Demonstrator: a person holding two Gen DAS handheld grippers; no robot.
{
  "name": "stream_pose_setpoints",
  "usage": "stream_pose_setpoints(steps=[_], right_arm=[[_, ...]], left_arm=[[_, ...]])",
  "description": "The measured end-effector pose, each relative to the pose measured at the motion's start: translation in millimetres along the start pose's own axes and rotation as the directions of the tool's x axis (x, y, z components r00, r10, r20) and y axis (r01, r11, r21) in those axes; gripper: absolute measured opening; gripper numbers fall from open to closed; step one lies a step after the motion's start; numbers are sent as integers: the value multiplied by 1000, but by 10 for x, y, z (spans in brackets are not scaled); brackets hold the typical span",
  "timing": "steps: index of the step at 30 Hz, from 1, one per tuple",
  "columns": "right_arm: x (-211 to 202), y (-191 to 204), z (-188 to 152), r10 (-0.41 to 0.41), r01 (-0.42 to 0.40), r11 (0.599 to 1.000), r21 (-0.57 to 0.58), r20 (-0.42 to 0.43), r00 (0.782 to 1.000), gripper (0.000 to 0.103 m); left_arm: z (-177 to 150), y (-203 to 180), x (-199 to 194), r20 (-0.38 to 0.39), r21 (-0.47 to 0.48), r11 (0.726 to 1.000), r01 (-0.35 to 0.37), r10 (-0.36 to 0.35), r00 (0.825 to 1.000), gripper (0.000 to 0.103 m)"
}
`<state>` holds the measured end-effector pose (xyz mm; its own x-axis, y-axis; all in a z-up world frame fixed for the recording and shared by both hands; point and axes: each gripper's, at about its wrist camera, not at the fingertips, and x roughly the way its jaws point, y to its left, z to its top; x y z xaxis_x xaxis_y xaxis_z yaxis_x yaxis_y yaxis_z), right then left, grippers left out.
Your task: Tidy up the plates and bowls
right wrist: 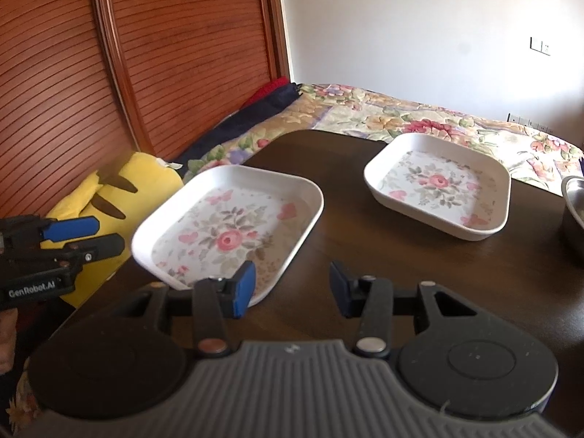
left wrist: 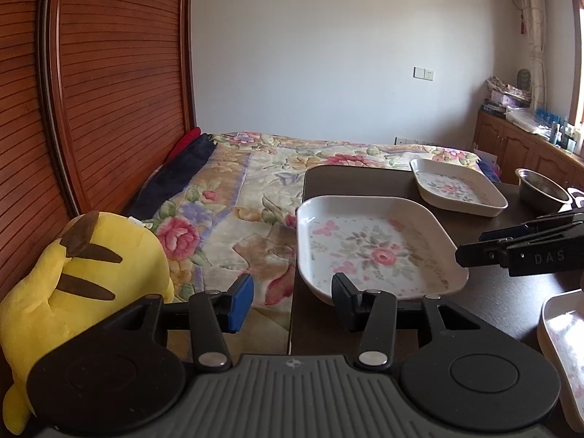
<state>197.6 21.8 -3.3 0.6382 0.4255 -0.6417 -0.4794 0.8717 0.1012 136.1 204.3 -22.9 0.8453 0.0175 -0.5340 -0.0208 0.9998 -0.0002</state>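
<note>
Both hand-held grippers hang empty with their fingers apart: the left hand-held gripper (left wrist: 292,301) sits off the desk's left edge, just short of the near plate (left wrist: 372,246), and the right hand-held gripper (right wrist: 290,286) hovers above the desk (right wrist: 401,266) at that plate's near right corner. That plate, white with a rose print, lies tilted at the desk's left edge, and its left corner seems to jut past the edge, above a yellow plush toy (right wrist: 120,197) and the bed (left wrist: 248,189). Further back a second plate (right wrist: 440,186) of the same kind rests flat and well apart from the first, and a steel bowl (left wrist: 542,184) stands at the far right; a third plate (left wrist: 564,350) shows only as a rim at the right of the left wrist view. Stacking the plates looks to be the job in hand, with nothing gathered yet. The main risk, as I judge it, is a push on the near plate from the right, which could slide it off onto the bed. Its sloped, smooth rim may also slip from a shallow pinch.
</note>
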Motion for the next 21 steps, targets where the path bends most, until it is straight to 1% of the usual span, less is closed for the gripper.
stream_pose_setpoints(steps=[5,6,8,10,12,16,18,20,21], right_arm=[[95,-15,38,-22,22,1000,2,-12,1000,47],[113,-24,37,-23,23,1000,3,-17,1000,45],[135,-47,28,-16,17,1000,6,-25,1000,44],[150,-63,39,-12,13,1000,17,-30,999,43],[161,-66,54,-7,8,1000,23,-35,999,40],[188,-67,83,-2,3,1000,25,-42,999,36],[200,-74,85,5,-3,999,31,-46,999,31],[211,-64,86,6,-5,1000,30,-50,999,28],[215,-55,86,6,-4,1000,27,-52,999,25]], left_arm=[[82,-4,109,-5,-12,1000,1,-1,1000,50],[88,-13,129,-7,-13,1000,1,-1,1000,50],[93,-18,154,-9,-26,1000,1,-2,1000,47],[89,-18,173,-6,-38,999,14,-14,1000,46],[83,-9,207,-10,-53,998,16,-17,1000,42],[95,20,290,-25,-86,996,24,-26,999,30],[103,33,323,-31,-94,995,24,-27,999,25],[105,43,350,-37,-101,995,27,-31,999,18],[101,44,360,-38,-102,994,28,-32,999,18]])
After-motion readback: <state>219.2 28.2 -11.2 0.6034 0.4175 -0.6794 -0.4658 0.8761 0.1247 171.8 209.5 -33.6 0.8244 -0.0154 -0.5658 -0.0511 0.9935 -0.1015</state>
